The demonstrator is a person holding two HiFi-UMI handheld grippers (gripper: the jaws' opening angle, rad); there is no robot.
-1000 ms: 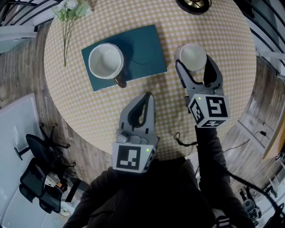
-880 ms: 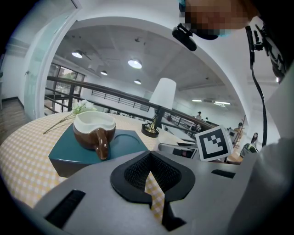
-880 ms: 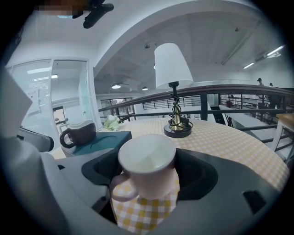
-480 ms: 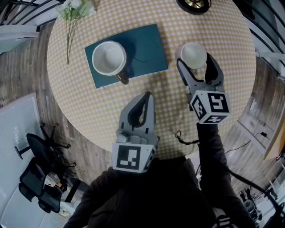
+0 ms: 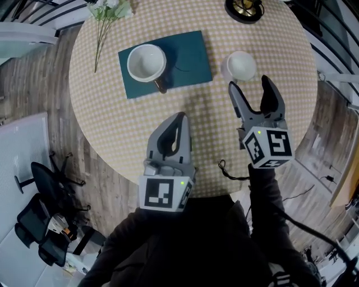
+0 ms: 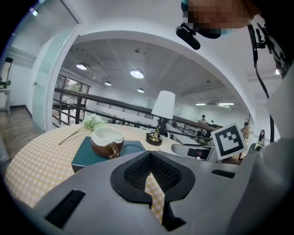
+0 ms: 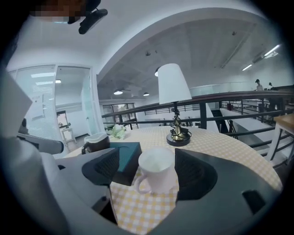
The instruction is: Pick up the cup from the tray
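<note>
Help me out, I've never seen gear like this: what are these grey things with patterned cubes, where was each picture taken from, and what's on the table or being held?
No robot: a person holds a tool with a two-jawed claw in each hand; the patterned cubes are part of those tools. The top-down picture comes from a camera on the person's head. The other two come from cameras riding on each claw, looking along it. On the checked table sit a teal tray with a brown cup on it, a white cup beside the tray, a lamp and flowers. The left claw is shut and empty. The right claw is open, with the white cup just in front of it, not gripped.
</note>
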